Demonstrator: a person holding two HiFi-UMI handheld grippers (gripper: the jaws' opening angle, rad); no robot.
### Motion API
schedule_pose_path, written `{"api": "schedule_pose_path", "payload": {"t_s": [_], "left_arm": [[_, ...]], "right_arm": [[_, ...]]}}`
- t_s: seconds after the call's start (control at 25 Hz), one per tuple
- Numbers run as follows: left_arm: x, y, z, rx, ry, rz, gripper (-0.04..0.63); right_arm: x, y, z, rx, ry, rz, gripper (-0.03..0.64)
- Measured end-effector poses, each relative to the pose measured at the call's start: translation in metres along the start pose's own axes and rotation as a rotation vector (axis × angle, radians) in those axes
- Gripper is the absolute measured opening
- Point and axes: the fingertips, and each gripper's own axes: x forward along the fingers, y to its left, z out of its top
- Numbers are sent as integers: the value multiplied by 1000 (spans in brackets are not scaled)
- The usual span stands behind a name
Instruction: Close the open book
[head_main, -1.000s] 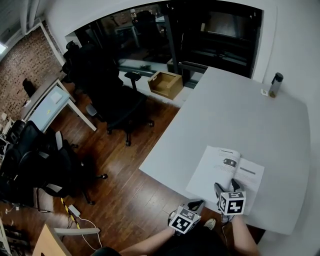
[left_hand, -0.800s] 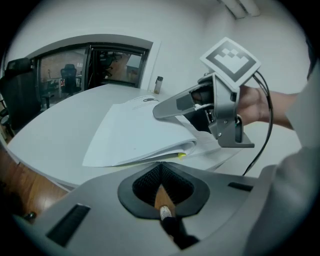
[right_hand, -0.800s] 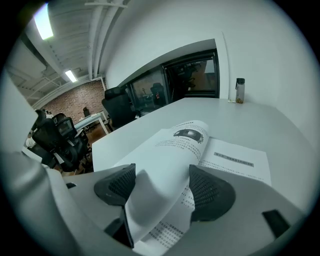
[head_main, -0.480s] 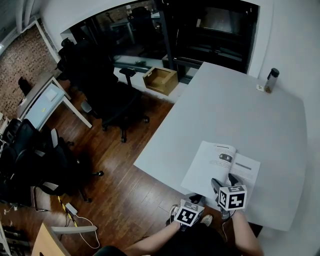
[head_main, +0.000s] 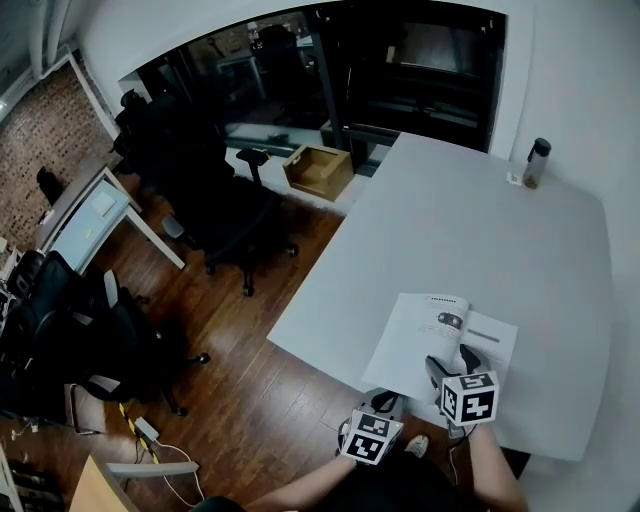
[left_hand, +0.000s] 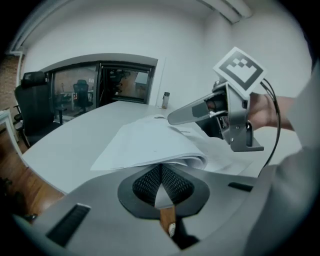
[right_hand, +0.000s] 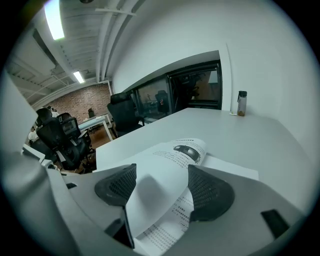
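White book (head_main: 445, 338) open on table (head_main: 470, 230); closing all left to do. Right hand-held gripper (head_main: 452, 366) wide, astride curled page (right_hand: 160, 170); left hand-held gripper (head_main: 385, 403) pinched together, empty.

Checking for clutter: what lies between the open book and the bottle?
The head view shows bare table between open book and bottle; a small white item sits beside the bottle.
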Motion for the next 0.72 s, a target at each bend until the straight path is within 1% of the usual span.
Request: {"api": "schedule_pose_path", "payload": {"t_s": [0.08, 0.12, 0.16, 0.24, 0.36, 0.44, 0.56, 0.72], "left_arm": [[-4, 1, 9, 22, -33, 8, 5], [-6, 1, 15, 34, -50, 10, 5], [-8, 1, 20, 46, -68, 11, 5], [-12, -1, 31, 72, -102, 12, 5], [-15, -10, 50, 111, -147, 2, 5], [-15, -18, 62, 124, -174, -21, 5], [-12, -33, 75, 135, -197, -69, 5], [0, -50, 84, 159, -192, -134, 5]], "right_arm": [[-4, -1, 2, -16, -4, 2, 326], [-6, -3, 3, -23, -8, -3, 262], [-9, -6, 5, -28, -13, -9, 230], [-16, -11, 6, -33, -22, -15, 224], [-27, -21, 7, -42, -34, -36, 78], [-31, -27, 5, -37, -38, -42, 15], [-38, -35, -1, -10, -41, -44, 6], [-47, -52, -10, 27, -41, -77, 6]]}}
